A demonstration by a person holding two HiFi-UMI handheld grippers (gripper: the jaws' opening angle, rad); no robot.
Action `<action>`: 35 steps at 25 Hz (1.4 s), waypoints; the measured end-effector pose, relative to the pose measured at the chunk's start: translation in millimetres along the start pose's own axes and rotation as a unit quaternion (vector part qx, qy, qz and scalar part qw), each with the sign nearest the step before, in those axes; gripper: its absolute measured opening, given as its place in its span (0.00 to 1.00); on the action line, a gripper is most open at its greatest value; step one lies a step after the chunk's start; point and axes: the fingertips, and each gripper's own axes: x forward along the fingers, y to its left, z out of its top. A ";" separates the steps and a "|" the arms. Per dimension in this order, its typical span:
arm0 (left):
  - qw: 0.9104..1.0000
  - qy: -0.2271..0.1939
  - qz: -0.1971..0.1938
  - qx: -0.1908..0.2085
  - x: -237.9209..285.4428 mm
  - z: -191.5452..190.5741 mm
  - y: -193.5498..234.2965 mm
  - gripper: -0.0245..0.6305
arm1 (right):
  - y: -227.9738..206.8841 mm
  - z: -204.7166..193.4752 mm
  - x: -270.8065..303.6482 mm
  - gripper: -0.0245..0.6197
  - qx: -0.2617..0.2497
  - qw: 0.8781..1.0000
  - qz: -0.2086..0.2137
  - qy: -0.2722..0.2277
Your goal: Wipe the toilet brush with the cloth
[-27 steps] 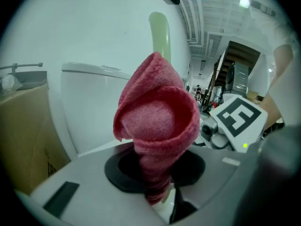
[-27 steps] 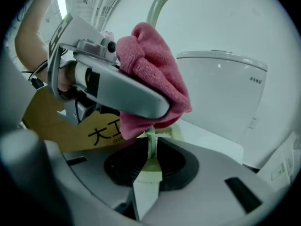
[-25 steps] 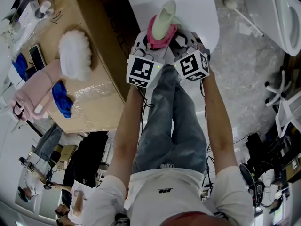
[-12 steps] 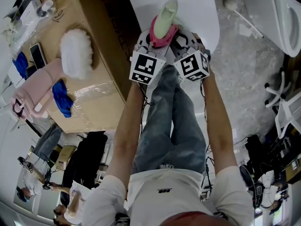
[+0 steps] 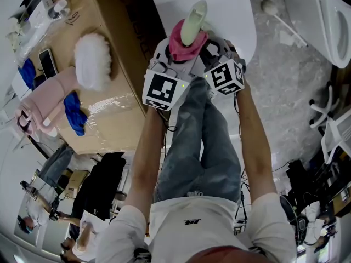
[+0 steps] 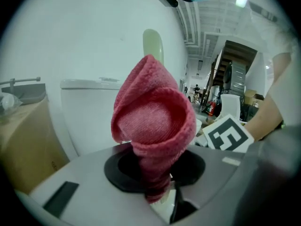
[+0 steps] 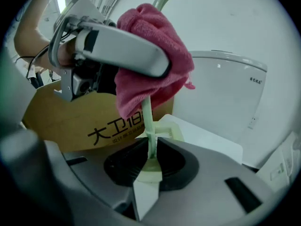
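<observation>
Near the top centre of the head view, the left gripper [image 5: 174, 52] has its jaws clamped on a pink cloth [image 6: 154, 126]. The cloth bunches into a hood around the pale green toilet brush [image 5: 193, 16], whose rounded upper end pokes out above it. The right gripper [image 7: 150, 157] pinches the brush's thin stem just below the cloth, with both jaws pressed against it. A white toilet [image 7: 230, 93] stands behind, and a cardboard box [image 5: 109, 100] fills the head view's upper left.

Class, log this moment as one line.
left gripper: shut on cloth | right gripper: shut on toilet brush | cloth around handle
</observation>
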 end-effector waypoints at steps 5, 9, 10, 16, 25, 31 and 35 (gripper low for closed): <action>0.999 -0.044 -0.001 0.004 -13.7 39.8 0.2 0.22 | -0.6 0.9 -0.6 0.12 -0.001 1.000 0.000 0.001; 0.997 -0.071 -0.003 0.000 -23.1 68.7 1.3 0.22 | -0.1 0.7 -0.2 0.12 0.000 1.000 0.001 0.003; 0.997 -0.074 -0.004 0.000 -25.0 74.1 1.3 0.22 | -0.1 0.7 -0.2 0.12 0.000 1.000 0.001 0.004; 0.996 -0.088 -0.012 -0.003 -31.2 99.3 4.7 0.26 | -0.1 1.0 0.8 0.12 0.000 1.000 0.000 0.005; 0.995 -0.104 -0.008 -0.003 -44.0 111.4 1.1 0.30 | -0.7 1.4 0.2 0.13 -0.001 1.000 -0.005 0.004; 0.994 -0.106 0.006 -0.007 -60.5 107.0 -2.6 0.31 | -0.6 0.7 0.4 0.14 0.009 1.000 -0.001 0.012; 0.994 -0.103 0.020 -0.016 -71.4 98.8 -5.8 0.31 | -1.6 1.1 0.0 0.14 0.018 1.000 0.001 0.017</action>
